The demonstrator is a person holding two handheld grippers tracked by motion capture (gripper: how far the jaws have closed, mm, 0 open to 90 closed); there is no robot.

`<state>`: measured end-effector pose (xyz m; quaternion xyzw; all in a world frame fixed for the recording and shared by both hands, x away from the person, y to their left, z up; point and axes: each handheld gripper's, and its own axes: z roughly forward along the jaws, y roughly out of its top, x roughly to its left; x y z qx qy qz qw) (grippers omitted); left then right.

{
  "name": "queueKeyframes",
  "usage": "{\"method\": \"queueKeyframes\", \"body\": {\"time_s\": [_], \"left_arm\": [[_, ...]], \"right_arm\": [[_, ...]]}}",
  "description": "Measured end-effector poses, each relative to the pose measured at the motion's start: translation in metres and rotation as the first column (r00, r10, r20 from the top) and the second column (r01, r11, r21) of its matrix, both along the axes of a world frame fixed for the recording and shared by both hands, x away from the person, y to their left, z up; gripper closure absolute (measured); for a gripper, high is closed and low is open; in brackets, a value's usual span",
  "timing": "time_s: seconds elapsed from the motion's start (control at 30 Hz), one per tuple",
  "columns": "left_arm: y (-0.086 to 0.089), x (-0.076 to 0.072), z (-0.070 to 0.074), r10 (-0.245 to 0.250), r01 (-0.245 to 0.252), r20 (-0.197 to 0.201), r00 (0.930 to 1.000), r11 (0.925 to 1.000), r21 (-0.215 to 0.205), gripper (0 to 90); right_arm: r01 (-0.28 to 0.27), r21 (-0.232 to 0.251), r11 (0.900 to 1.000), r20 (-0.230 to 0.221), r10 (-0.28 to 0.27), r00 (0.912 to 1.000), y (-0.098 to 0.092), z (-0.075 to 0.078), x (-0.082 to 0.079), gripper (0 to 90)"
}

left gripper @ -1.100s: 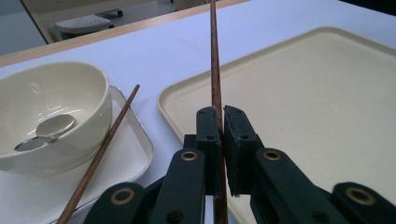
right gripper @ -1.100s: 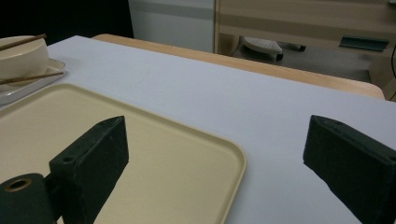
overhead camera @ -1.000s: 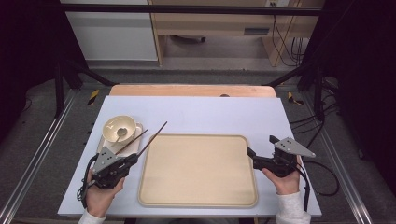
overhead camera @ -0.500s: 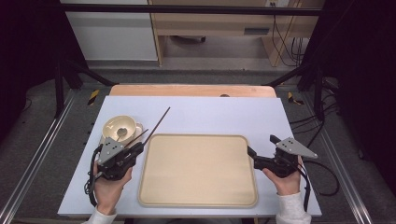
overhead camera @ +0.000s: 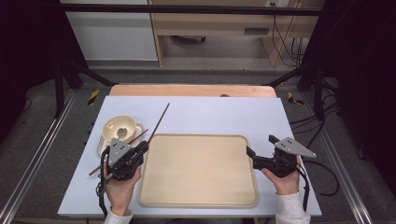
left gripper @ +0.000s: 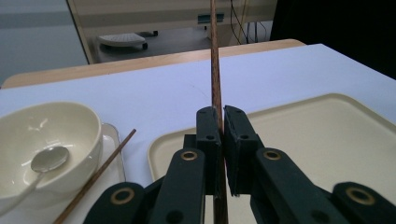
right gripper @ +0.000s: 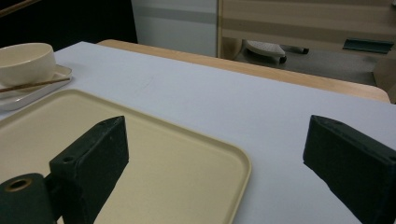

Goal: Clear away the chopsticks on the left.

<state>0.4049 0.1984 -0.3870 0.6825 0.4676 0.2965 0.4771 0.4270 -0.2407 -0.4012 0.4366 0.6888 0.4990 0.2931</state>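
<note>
My left gripper [overhead camera: 143,146] is shut on a dark wooden chopstick [overhead camera: 160,118] at the left edge of the big beige tray [overhead camera: 198,186]. In the left gripper view the chopstick [left gripper: 215,56] runs straight up from between the pressed jaws of the left gripper [left gripper: 222,116]. A second chopstick [overhead camera: 139,136] lies slanted across a small tray [overhead camera: 101,147] beside a cream bowl [overhead camera: 119,128]. The bowl [left gripper: 88,135] holds a metal spoon [left gripper: 46,158]. My right gripper [overhead camera: 259,145] stands open at the big tray's right edge, and in its own view the right gripper [right gripper: 217,128] has nothing between its jaws.
The table has a pale blue top [overhead camera: 219,112] with a wooden strip [overhead camera: 191,90] along its far edge. Black frame legs [overhead camera: 70,74] stand at the far corners. A cable [overhead camera: 322,168] trails from the right gripper off the table's right side.
My left gripper has moved right toward the big tray, carrying the chopstick, which now points more steeply away from me. The right gripper has not moved.
</note>
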Motion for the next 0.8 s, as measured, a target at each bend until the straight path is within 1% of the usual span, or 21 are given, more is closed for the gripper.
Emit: {"method": "queueKeyframes", "body": {"time_s": [0.03,0.1,0.2,0.37,0.43,0.47,0.5,0.53,0.57,0.63,0.7,0.77,0.8], "left_arm": [[-0.001,-0.001,-0.003,0.016,-0.016,-0.003,0.9999,0.9998,-0.007,85.2],[-0.004,-0.003,-0.008,0.036,-0.036,-0.004,0.9993,0.9993,-0.008,85.1],[-0.007,-0.006,-0.017,0.074,-0.075,-0.008,0.9972,0.997,-0.021,85.2],[-0.012,-0.01,-0.029,0.103,-0.104,-0.023,0.9944,0.9936,-0.044,85.2],[-0.014,-0.012,-0.033,0.118,-0.119,-0.029,0.9927,0.9919,-0.045,85.2],[-0.014,-0.014,-0.036,0.126,-0.127,-0.029,0.9916,0.9905,-0.052,85.2],[-0.013,-0.016,-0.041,0.131,-0.133,-0.031,0.9909,0.9888,-0.068,85.1],[-0.013,-0.016,-0.041,0.131,-0.133,-0.031,0.9909,0.9888,-0.068,85.1],[-0.013,-0.018,-0.044,0.136,-0.138,-0.031,0.9902,0.9875,-0.076,85.1],[-0.012,-0.019,-0.048,0.148,-0.15,-0.035,0.9884,0.9858,-0.075,85.1],[-0.01,-0.02,-0.052,0.16,-0.163,-0.039,0.9863,0.983,-0.084,85.1],[-0.01,-0.021,-0.057,0.166,-0.169,-0.047,0.985,0.982,-0.084,85.1],[-0.01,-0.021,-0.059,0.17,-0.173,-0.052,0.9841,0.9818,-0.077,85.1]], "right_arm": [[0.0,0.001,1.0,-0.002,0.0,1.0,0.0,0.0,0.0,7.1],[0.0,0.0,1.0,-0.005,0.0,1.0,0.001,-0.001,0.0,7.1],[-0.002,0.0,1.0,-0.006,0.002,1.0,0.001,-0.001,0.0,7.1],[-0.001,0.0,1.0,-0.005,0.001,1.0,0.0,-0.001,0.001,7.1],[-0.002,0.002,1.0,-0.007,0.002,1.0,0.0,-0.001,0.001,7.1],[-0.003,0.001,1.0,-0.007,0.003,1.0,-0.001,-0.002,0.001,7.1],[-0.002,0.001,1.0,-0.008,0.002,1.0,-0.001,-0.002,0.001,7.1],[-0.002,0.001,1.0,-0.008,0.002,1.0,-0.001,-0.002,0.001,7.1],[-0.001,-0.001,1.0,-0.008,0.001,1.0,-0.001,-0.002,0.001,7.1],[-0.001,0.002,1.0,-0.007,0.001,1.0,-0.001,-0.002,0.002,7.1],[-0.002,0.0,1.0,-0.009,0.002,1.0,-0.001,-0.003,0.002,7.1],[-0.002,-0.004,1.0,-0.015,0.002,0.9999,0.0,-0.004,0.003,7.1],[-0.003,-0.008,1.0,-0.018,0.002,0.9998,0.001,-0.004,0.003,7.1]]}}
